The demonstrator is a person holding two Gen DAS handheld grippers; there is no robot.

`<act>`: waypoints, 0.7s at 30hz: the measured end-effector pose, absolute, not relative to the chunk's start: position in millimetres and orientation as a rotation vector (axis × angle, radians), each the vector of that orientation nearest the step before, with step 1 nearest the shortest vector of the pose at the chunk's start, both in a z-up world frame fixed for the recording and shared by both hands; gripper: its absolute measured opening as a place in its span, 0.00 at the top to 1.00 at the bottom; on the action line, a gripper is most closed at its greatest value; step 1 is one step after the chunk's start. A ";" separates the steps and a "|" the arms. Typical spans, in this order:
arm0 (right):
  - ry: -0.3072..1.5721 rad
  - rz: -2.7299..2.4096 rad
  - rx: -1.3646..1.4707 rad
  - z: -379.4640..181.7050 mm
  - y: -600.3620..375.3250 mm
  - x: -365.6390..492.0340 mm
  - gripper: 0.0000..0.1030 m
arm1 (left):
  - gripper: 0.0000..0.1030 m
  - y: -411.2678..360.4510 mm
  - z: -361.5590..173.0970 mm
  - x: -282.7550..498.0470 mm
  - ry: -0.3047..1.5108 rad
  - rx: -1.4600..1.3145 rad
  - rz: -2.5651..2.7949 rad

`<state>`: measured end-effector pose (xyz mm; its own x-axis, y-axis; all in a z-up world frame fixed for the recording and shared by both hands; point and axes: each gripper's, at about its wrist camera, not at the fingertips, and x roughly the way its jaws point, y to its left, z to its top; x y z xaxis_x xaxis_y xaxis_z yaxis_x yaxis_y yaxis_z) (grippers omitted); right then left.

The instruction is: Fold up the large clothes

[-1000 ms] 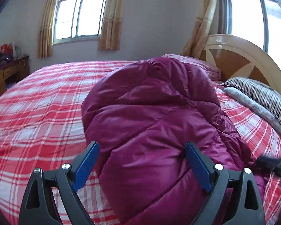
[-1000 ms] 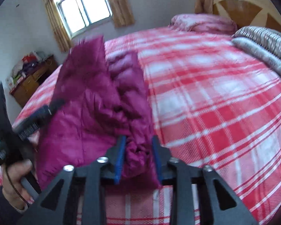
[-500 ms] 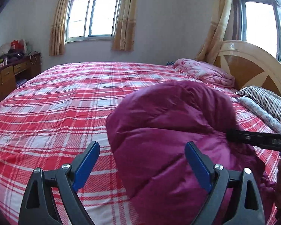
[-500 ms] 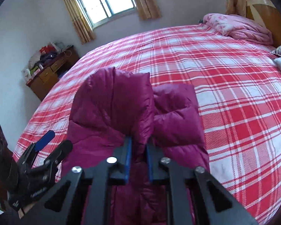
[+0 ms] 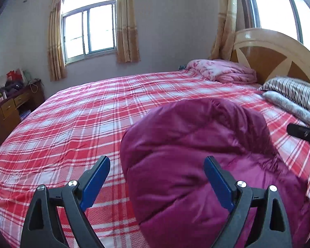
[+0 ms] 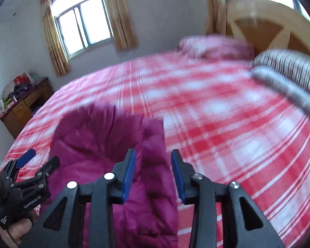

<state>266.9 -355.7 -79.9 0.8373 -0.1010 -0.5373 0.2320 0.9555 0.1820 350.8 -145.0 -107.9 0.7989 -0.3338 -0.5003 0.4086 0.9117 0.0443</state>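
The magenta down jacket (image 5: 192, 161) lay in a puffy, folded heap on the red-and-white checked bedspread (image 5: 76, 124), near the bed's near edge and toward the headboard side. Your left gripper (image 5: 157, 177) hung over it with its jaws standing wide apart; the blue pads (image 5: 96, 183) touched nothing, the left one above bare bedspread and the right one above the jacket's bulk. Your right gripper (image 6: 153, 172) had just been opening, and its jaws stood partly apart: a ridge of the jacket (image 6: 105, 144) showed in the gap between them, but the pads (image 6: 128, 174) were not pressing on it. In the right wrist view your left hand (image 6: 14, 230) gripped the other tool's handle at the jacket's far side. Farther out, a pink quilt (image 5: 221, 71) sat bundled at the far corner by the wooden headboard (image 5: 272, 55), with a striped pillow (image 5: 293, 92) beside it along the head edge. A wooden desk (image 5: 8, 111) stood beyond the bed's foot under a curtained window (image 5: 88, 35).
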 end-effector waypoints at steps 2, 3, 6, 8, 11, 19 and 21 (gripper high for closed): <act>0.556 -0.125 0.221 -70.2 -341.2 279.2 0.61 | 0.10 -145.2 -102.7 362.4 0.513 0.138 -0.359; 0.568 -0.101 0.216 -70.8 -333.8 290.7 0.61 | 0.10 -145.1 -102.4 368.9 0.519 0.129 -0.340; 0.626 -0.044 0.185 -87.8 -319.8 314.7 0.61 | 0.10 -151.8 -107.7 380.8 0.547 0.132 -0.328; 0.676 -0.072 0.176 -108.7 -320.5 323.3 0.61 | 0.10 -161.2 -117.9 389.8 0.582 0.173 -0.306; 0.713 -0.093 0.228 -134.3 -335.8 316.2 0.61 | 0.10 -165.1 -132.1 397.1 0.620 0.159 -0.325; 0.722 -0.099 0.248 -154.4 -345.9 308.6 0.61 | 0.07 -183.0 -153.1 400.4 0.649 0.179 -0.324; 0.726 -0.100 0.258 -159.8 -348.1 308.5 0.60 | 0.06 -184.5 -155.4 401.8 0.661 0.180 -0.328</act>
<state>308.5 -348.1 -159.8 0.7444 -0.0012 -0.6677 0.1796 0.9635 0.1986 401.8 -184.5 -155.4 0.7408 -0.2406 -0.6272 0.3537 0.9335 0.0596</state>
